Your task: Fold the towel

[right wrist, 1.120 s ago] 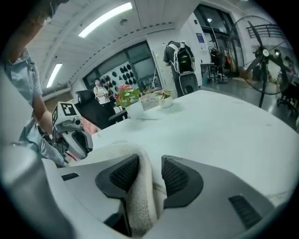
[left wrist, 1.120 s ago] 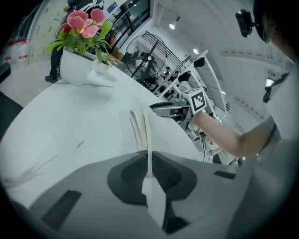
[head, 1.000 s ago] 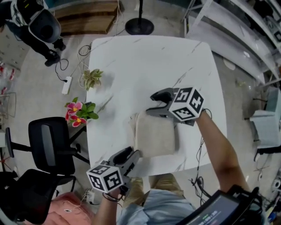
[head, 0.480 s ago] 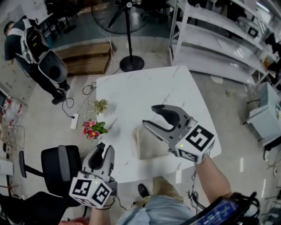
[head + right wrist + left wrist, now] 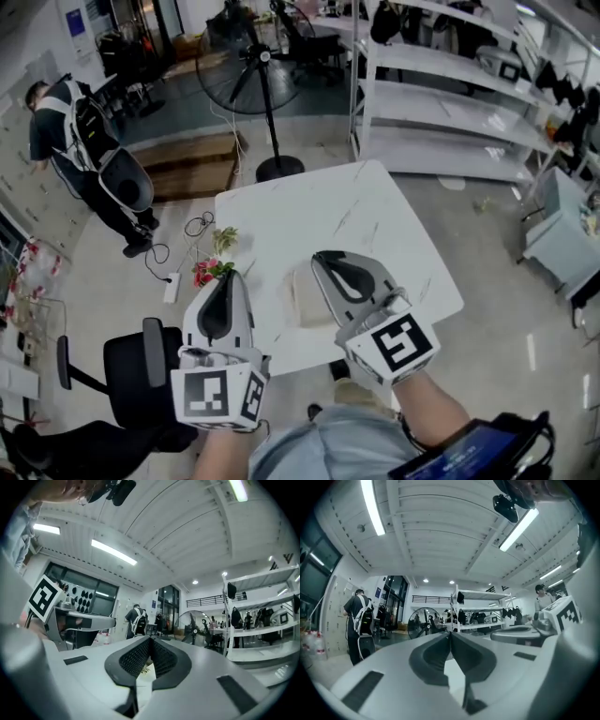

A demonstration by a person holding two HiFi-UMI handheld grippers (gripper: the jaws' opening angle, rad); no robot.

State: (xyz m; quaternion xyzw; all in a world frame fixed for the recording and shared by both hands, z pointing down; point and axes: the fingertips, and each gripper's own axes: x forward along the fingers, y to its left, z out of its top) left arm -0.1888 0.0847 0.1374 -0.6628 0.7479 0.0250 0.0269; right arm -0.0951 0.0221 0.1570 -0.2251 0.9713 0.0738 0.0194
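A black chair (image 5: 131, 367) and pink flowers (image 5: 204, 273) are seen beside the smooth white bench (image 5: 309, 211). The left tongs (image 5: 223, 278) were just pressed shut, empty. The soft folded towel (image 5: 300, 300) is laid flat on the bench, partly hidden by the right tongs (image 5: 321, 259), also just shut and empty.

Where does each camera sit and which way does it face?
Head view: on the person's head, facing down at the table, towel, a forearm, left claw and right claw.
Left gripper view: on the left claw, level, facing the fan; jaws just closed, empty.
Right gripper view: on the right claw, level, fan ahead; jaws just closed, empty.
Shared: the fan.
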